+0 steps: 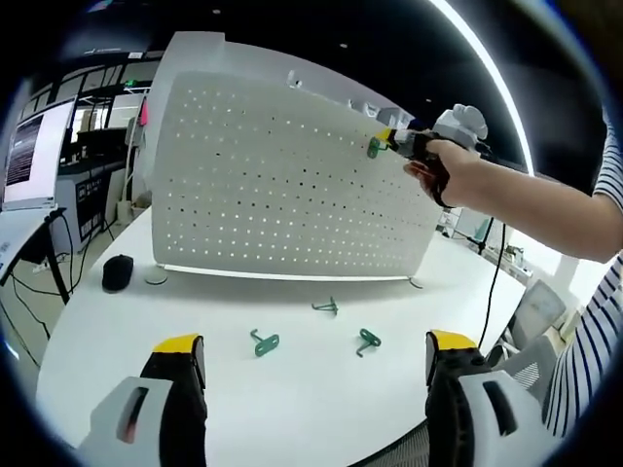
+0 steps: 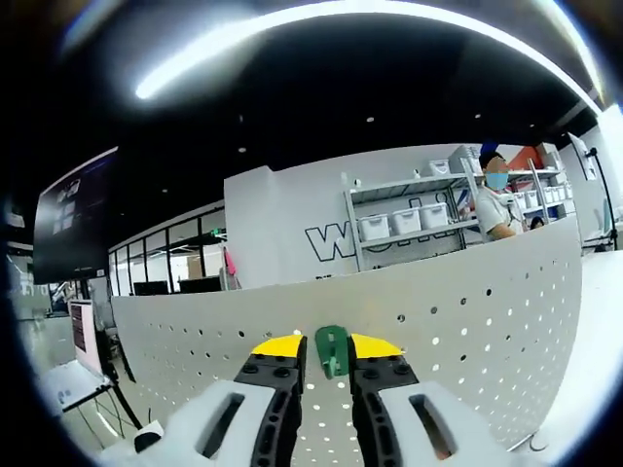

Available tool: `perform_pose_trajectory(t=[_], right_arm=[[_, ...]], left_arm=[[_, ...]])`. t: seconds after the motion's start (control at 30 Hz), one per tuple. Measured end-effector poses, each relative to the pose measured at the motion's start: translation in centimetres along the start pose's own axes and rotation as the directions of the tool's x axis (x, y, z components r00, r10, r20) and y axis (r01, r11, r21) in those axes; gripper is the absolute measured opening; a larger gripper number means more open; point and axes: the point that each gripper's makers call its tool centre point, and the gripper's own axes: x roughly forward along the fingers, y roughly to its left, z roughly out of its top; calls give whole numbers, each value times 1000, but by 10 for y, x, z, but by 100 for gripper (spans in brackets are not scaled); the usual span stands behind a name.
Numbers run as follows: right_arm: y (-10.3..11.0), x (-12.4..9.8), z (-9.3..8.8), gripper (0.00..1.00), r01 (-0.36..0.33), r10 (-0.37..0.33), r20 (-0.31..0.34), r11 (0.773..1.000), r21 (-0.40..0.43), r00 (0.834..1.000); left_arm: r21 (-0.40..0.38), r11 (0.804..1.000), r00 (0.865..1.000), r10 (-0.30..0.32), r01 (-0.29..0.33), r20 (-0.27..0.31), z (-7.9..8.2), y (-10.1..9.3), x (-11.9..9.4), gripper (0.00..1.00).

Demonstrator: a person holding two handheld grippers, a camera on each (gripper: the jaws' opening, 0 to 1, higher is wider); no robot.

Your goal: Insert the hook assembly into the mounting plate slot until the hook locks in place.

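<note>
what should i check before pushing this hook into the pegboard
1. Hook held: ok. The right gripper is shut on the green hook.
2. Hook at the board: ok. In the left gripper view the hook sits at the upper right of the white pegboard.
3. Hook tips lined up with holes: cannot tell, too small to see.
4. Hook seated or locked: cannot tell.
5. Left gripper free: ok, open and holding nothing, above the table.
6. Spare hooks in sight: ok, three green hooks lie on the table in front of the board.
</note>
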Motion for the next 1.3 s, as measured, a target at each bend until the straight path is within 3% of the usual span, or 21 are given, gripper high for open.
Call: perform_pose_trajectory(t=[0.3,0.63,0.8,1.17,1.3], right_arm=[[-23,-30,-10,17,-13,12,-30,999,-30,999],[-47,-63,-52,16,-54,39,-157,994,-90,987],[-54,-87,-77,16,-80,51,-232,990,-120,971],[-50,-123,-109,16,-132,79,-307,979,-155,948],[-39,-135,-123,16,-177,114,-347,972,-156,931]], left_arm=[[-5,1000,1000,-5,4,-7,-2,-1,0,96],[12,1000,999,-15,15,-39,-7,-3,2,96],[22,1000,999,-21,22,-46,-9,-5,2,95],[30,999,997,-36,38,-61,-12,-8,4,95],[32,998,996,-44,47,-73,-14,-10,5,96]])
